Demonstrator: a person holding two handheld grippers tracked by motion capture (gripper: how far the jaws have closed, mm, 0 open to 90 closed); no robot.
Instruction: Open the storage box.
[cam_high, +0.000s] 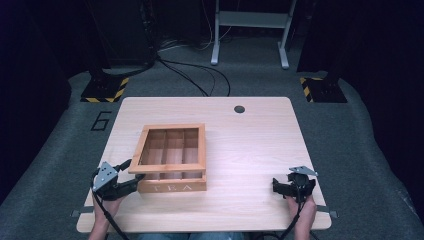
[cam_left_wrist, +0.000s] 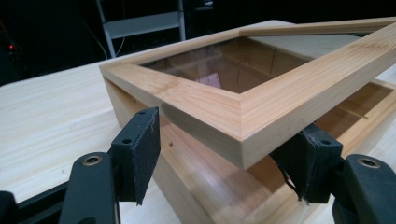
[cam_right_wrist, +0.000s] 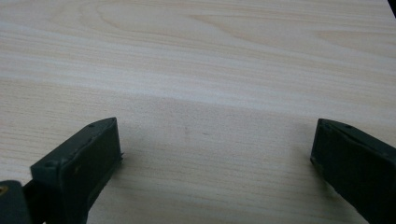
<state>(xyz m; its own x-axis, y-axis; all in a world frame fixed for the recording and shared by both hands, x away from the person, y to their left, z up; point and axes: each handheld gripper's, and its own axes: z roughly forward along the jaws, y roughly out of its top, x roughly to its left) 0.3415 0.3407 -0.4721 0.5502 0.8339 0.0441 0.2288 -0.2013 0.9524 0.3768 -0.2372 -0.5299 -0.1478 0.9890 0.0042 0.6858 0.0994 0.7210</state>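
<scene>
Tea box (cam_high: 172, 186) sits left of centre on the bench (cam_high: 250, 145), its glass-paned lid (cam_high: 168, 149) tilted up and skewed over the compartments. It looks like rigid, light bamboo, with a pane that is probably fragile, so the wooden frame is the safer place to grip, not the glass. The left claw (cam_high: 131, 172) sits low at the lid's near left corner, jaws apart on either side of it. The right claw (cam_high: 278, 186) rests near the bench's right edge, jaws wide apart over bare wood.
</scene>
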